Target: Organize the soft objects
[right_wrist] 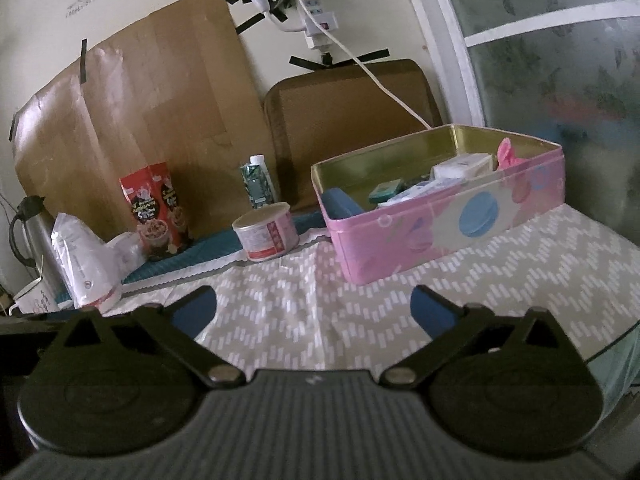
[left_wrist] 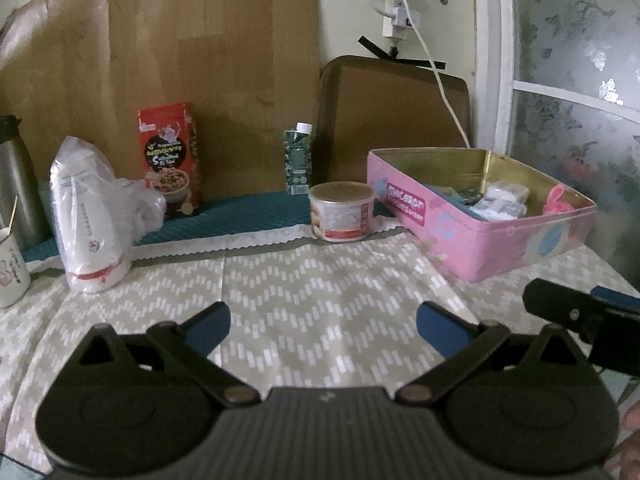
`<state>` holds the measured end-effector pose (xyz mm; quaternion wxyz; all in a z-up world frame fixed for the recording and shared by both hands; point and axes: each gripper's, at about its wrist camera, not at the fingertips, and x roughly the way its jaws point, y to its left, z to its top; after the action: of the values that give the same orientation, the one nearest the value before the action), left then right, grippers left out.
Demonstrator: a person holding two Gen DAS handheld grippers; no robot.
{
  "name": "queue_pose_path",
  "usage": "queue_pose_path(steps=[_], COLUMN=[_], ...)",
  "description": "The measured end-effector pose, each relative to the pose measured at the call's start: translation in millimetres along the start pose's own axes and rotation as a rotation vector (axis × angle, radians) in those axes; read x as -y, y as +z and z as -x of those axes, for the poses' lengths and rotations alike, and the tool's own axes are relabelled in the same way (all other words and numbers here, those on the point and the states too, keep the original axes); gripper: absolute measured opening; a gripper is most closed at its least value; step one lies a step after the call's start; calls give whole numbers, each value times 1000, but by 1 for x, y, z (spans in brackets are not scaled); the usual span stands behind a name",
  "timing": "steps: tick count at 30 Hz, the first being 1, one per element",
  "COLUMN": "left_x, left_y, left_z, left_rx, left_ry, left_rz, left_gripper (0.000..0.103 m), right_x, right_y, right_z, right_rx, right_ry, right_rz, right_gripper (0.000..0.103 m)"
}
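- On the left wrist view, left gripper is hovering over the patterned cloth, jaws spread wide, nothing between them.
- Pink tin is sitting right of centre, near the can; white packs and a pink soft item are lying inside it.
- Bagged white roll is standing far left, well apart from the tin; looks like the one soft thing outside it.
- Right gripper's finger is showing at the right edge, just in front of the tin.
- On the right wrist view, right gripper is pointing at the tin, jaws fully apart and empty.
- Tin is looking well filled; cloth ahead is bare.
- Roll is sitting far left beside the kettle.
- Judgement: if the roll is next, left gripper is nearer. Approach side-on, close on the roll's body, not loose plastic – bag film is likely slipping.
- Lift clear of the can before crossing to the tin.
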<state>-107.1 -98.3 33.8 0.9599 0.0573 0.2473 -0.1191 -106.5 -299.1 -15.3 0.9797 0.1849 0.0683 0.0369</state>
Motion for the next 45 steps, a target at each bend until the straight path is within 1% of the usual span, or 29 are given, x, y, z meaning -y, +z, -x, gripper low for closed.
queue_pose_path(steps=[3, 7, 9, 12, 14, 19, 23, 30, 35, 42, 45], left_x=[-1, -3, -3, 3, 6, 11, 15, 19, 21, 24, 25], left_y=[3, 9, 12, 18, 22, 30, 30, 27, 23, 19, 18], left_z=[0, 4, 6, 11, 13, 12, 8, -1, -7, -13, -15], left_rx=[0, 25, 37, 68, 74, 23, -14, -68, -101, -132, -145], left_ry=[9, 23, 36, 76, 75, 2, -19, -16, 8, 25, 20], left_rz=[-1, -2, -13, -47, -59, -41, -29, -19, -22, -29, -27], left_gripper=[103, 103, 103, 103, 103, 103, 103, 103, 103, 103, 103], right_x=[-1, -1, -1, 1, 3, 4, 8, 15, 17, 20, 20], right_y=[0, 0, 0, 1, 1, 3, 3, 2, 0, -2, -2], right_z=[1, 2, 2, 1, 3, 6, 9, 11, 11, 10, 10], right_rx=[4, 15, 15, 8, 11, 28, 37, 34, 25, 11, 8], right_ry=[2, -8, -17, -27, -32, -44, -56, -65, -59, -52, -49], right_rz=[6, 10, 10, -2, -10, -12, -24, -42, -48, -59, -59], right_gripper=[103, 103, 103, 103, 103, 103, 103, 103, 103, 103, 103])
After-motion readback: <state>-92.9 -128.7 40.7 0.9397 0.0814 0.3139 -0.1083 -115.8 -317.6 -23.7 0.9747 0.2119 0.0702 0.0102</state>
